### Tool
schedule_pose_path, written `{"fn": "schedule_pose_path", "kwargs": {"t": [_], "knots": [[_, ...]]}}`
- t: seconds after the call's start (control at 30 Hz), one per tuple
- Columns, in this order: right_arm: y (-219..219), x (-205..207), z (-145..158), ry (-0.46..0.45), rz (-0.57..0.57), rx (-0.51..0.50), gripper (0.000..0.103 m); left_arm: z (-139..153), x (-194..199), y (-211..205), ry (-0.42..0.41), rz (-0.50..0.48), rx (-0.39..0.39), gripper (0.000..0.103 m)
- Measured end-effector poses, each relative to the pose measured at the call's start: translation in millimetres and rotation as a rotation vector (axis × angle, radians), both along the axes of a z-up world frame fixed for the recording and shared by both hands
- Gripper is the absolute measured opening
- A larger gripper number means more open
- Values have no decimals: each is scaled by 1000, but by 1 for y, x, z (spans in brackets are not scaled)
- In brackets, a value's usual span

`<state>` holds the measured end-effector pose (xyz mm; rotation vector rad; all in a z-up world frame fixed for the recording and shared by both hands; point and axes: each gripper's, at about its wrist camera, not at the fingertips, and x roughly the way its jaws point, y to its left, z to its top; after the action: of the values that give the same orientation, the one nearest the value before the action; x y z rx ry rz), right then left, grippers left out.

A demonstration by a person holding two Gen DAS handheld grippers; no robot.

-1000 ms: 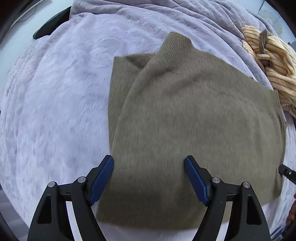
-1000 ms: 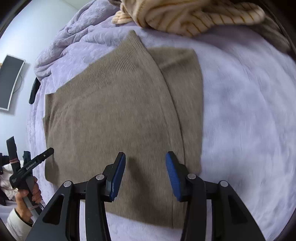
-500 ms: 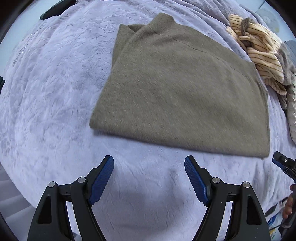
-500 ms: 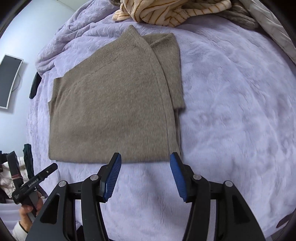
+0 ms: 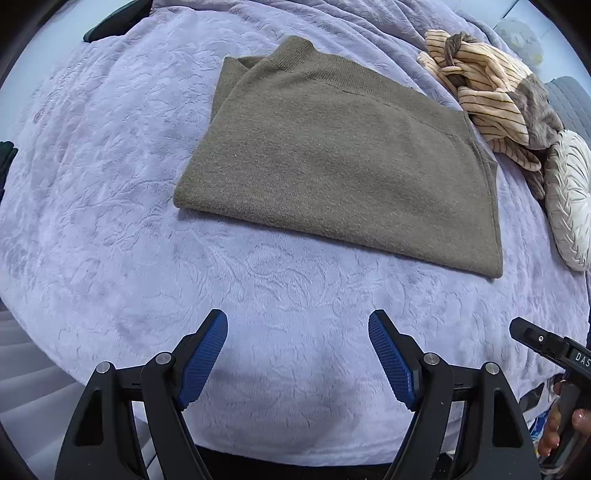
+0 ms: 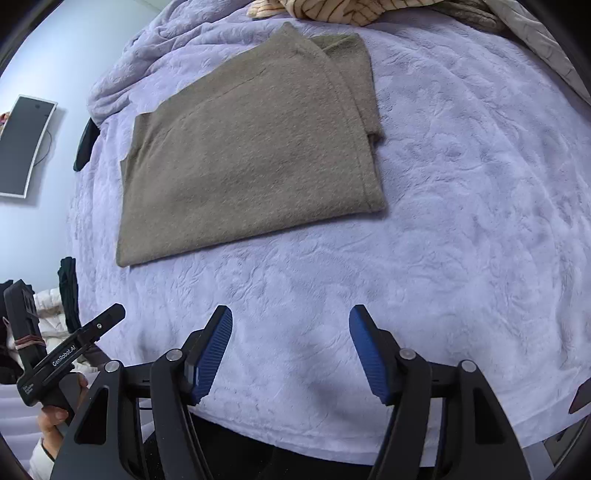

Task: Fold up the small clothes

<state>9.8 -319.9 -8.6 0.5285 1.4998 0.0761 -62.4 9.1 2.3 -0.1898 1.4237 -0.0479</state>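
Brown sweater [image 5: 340,162] folded flat; left gripper [image 5: 297,354] wide, empty; right gripper [image 6: 290,350] just been opening, empty; next likely striped garment [image 5: 480,96] at 1 o'clock.

Olive-brown knit sweater [image 5: 340,162], folded into a flat rectangle, lying on lavender blanket [image 5: 110,221]

The folded olive-brown knitted sweater [image 5: 340,162] hides its own lower layers; how many lie beneath cannot be told. Beyond the sweater, the crumpled cream striped garment [image 5: 484,96] is cut off by the top edge in the right wrist view [image 6: 343,9] (only its hem shows). Right of the sweater, a white ribbed round cushion [image 5: 569,199] runs past the frame. Left of the sweater, a dark flat object [image 6: 85,144] is half hidden behind the lilac embossed plush blanket [image 6: 461,206].
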Motion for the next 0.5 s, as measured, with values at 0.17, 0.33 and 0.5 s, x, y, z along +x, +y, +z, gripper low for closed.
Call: {"fn": "schedule_pose_path", "kwargs": {"t": [0.17, 0.33, 0.5], "knots": [[6, -5, 9, -5, 18, 0, 70, 9, -9, -2, -7, 18, -8, 80], [11, -4, 14, -13, 46, -1, 72, 15, -17, -4, -4, 41, -5, 80], [17, -3, 14, -11, 65, 9, 72, 20, -22, -4, -10, 50, -6, 80]]}}
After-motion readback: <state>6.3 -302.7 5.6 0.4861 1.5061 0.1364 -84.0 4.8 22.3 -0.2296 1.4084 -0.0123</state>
